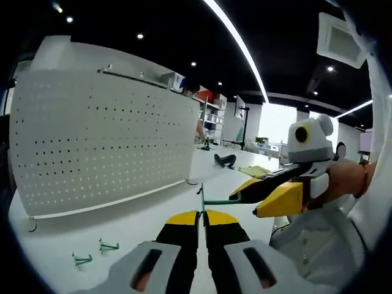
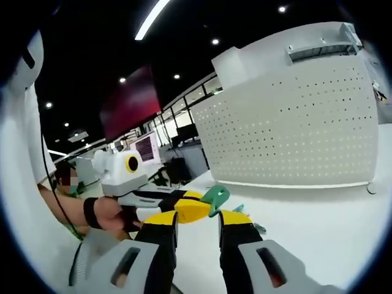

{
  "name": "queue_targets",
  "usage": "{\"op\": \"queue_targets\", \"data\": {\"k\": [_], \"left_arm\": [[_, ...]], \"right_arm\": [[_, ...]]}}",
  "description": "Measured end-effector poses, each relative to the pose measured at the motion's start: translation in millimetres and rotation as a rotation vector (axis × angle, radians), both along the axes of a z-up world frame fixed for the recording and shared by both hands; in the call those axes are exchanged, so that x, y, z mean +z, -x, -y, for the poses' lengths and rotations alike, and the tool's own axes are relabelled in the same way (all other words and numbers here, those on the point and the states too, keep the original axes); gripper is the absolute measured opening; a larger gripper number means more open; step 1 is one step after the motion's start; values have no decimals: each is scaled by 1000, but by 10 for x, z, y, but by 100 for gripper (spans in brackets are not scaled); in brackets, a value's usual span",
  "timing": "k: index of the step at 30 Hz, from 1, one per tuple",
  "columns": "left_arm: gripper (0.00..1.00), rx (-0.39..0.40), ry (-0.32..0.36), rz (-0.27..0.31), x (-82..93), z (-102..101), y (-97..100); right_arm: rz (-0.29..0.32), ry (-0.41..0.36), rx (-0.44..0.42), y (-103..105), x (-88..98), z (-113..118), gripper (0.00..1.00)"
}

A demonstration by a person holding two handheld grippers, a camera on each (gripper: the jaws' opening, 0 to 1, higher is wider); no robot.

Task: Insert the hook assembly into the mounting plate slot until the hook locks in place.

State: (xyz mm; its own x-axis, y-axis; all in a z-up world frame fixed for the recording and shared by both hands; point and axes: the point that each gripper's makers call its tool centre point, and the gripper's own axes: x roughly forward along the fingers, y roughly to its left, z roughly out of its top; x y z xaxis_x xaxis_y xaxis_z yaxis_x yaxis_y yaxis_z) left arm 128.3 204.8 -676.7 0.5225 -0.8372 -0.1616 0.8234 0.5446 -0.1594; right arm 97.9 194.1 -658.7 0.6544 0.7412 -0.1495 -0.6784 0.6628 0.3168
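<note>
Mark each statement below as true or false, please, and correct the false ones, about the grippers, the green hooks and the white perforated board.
1. The left gripper pinches a green hook at its jaw tips. True.
2. The green hook is already seated in the pegboard. False: it is held in the air, apart from the board.
3. Two spare hooks lie on the white table in front of the board. True.
4. The pegboard lies flat on the table. False: it stands upright.
5. In the left gripper view, the right gripper comes in from the right toward the hook. True.
6. The right gripper's jaws are pressed together. False: in the right gripper view they stand apart.
</note>
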Motion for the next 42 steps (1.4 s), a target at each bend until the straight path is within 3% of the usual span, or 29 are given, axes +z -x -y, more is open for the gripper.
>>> {"op": "queue_targets", "data": {"k": [3,22,26,30,33,42], "left_arm": [[4,-17,4,17,29,38,40],[4,-59,16,83,119,136,116],[4,-46,14,107,144,131,112],[4,-23,-2,176,188,126,100],[4,-16,3,179,181,133,100],[4,-11,-1,168,157,147,84]], "right_arm": [[-36,-38,-19,-26,-3,17,19],[-90,-102,-79,-94,0,76,5],[-118,-147,-97,-105,14,76,4],[-145,-192,-126,-126,32,83,3],[-183,-239,-137,-131,49,87,2],[-226,-248,-165,-135,29,106,1]]}}
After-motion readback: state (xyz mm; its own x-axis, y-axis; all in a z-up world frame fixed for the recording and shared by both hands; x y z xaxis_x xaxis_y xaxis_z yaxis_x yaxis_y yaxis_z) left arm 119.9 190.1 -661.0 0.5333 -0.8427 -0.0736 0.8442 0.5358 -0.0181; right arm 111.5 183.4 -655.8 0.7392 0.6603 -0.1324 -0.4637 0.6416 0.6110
